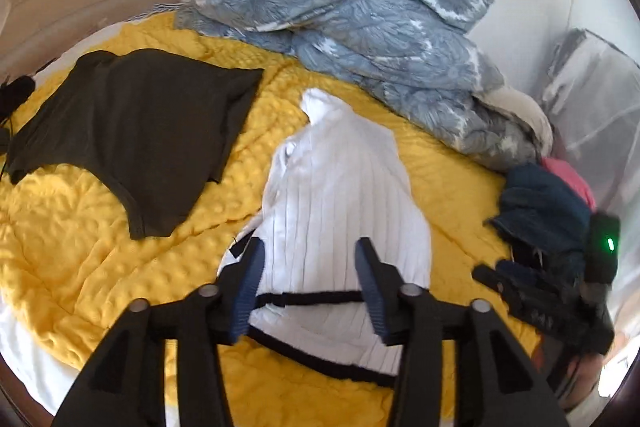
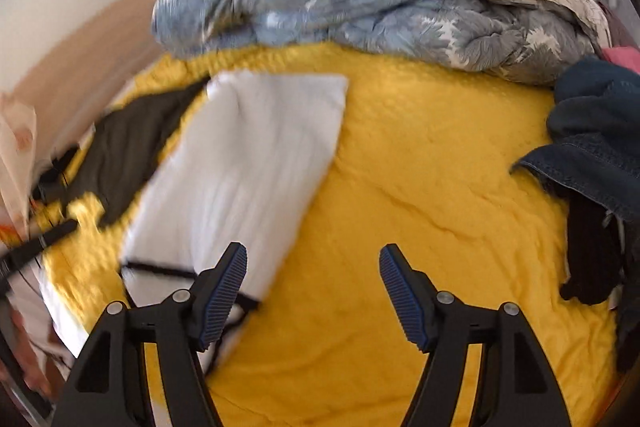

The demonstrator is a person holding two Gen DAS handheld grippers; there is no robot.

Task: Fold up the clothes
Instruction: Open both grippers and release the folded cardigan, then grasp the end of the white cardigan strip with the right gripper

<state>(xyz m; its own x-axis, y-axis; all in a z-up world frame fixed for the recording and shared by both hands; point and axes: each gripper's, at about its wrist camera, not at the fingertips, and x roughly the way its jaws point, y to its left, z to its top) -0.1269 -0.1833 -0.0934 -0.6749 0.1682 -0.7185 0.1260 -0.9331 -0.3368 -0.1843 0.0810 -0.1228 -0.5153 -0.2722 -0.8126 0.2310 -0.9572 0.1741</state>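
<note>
A folded white top (image 1: pixel 336 195) lies on the yellow blanket (image 1: pixel 80 247). The left gripper (image 1: pixel 310 263) and right gripper (image 2: pixel 312 267) both hover with fingers spread, holding nothing.

Both views were brightly and evenly lit by soft daylight, with only faint shadows. The translucent plastic cover (image 1: pixel 592 99) at the right of the left wrist view was washed out by glare. Fisheye distortion bent the edges, framed by a dark circular vignette. The right wrist view showed motion blur, strongest on the white ribbed garment (image 2: pixel 240 163) and along its left edge. The bumpy yellow blanket (image 1: pixel 80 247) stayed fairly sharp.
</note>
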